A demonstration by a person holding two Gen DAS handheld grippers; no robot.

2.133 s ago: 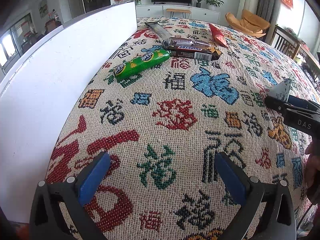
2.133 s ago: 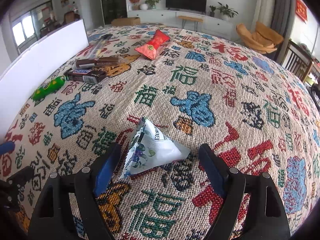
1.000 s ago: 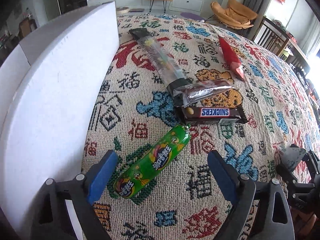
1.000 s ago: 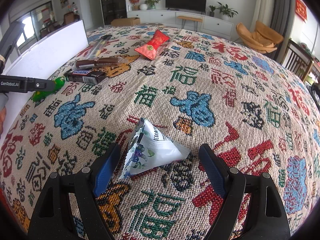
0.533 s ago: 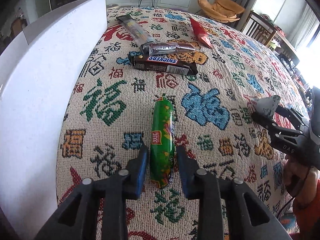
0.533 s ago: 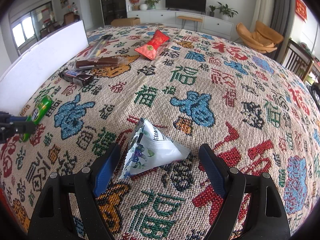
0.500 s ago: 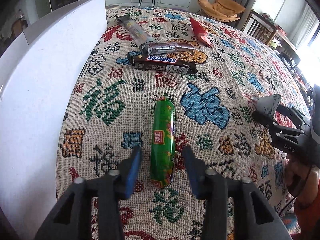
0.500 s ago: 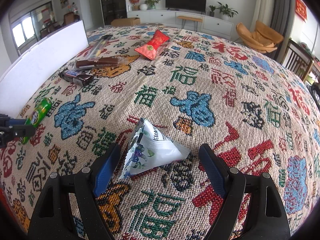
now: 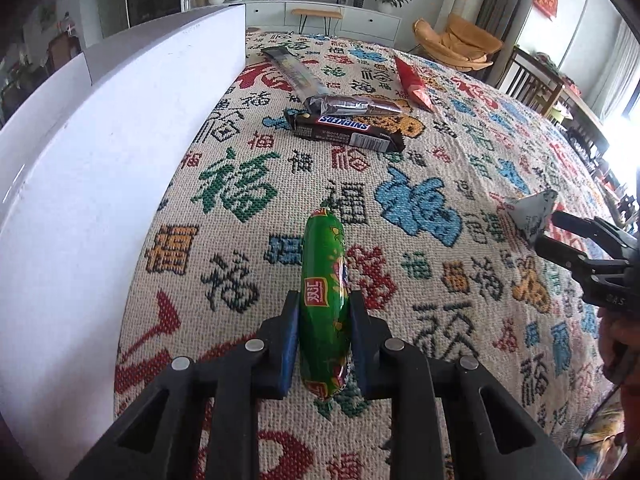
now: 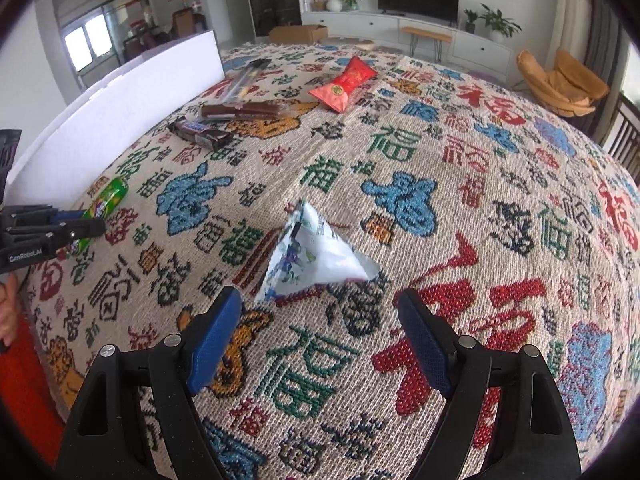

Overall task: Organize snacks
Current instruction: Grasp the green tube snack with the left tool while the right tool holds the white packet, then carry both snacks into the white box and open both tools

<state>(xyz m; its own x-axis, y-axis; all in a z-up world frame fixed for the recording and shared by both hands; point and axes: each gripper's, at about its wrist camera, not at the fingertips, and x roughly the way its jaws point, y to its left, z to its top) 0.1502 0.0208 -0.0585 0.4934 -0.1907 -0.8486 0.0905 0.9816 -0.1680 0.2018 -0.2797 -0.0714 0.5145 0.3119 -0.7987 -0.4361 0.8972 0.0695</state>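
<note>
Woven cloth with coloured Chinese characters [image 9: 248, 188] covers the desk in the left wrist view, a white foam board [image 9: 100, 168] standing along its 9 o'clock edge and a living room with a television behind. At 6 o'clock the left tongs [image 9: 324, 340] have just been closing and now pinch the near end of the green sausage stick [image 9: 324, 276], whose long axis runs straight away toward 12 o'clock; its far tip looks clear of the cloth, though I cannot be sure. Beyond it at 12 o'clock lie a Snickers bar [image 9: 344, 132], a silver-wrapped bar [image 9: 352, 106], a long clear packet [image 9: 292, 68] and a red packet [image 9: 412, 82]. At 3 o'clock the right tongs [image 9: 560, 236] are cut off by the frame. From the right wrist view, the right tongs [image 10: 320, 344] stand wide and empty, the white triangular pouch [image 10: 316, 256] just ahead toward 12 o'clock, not yet between the pads. Print on the pouch is too small to read.
</note>
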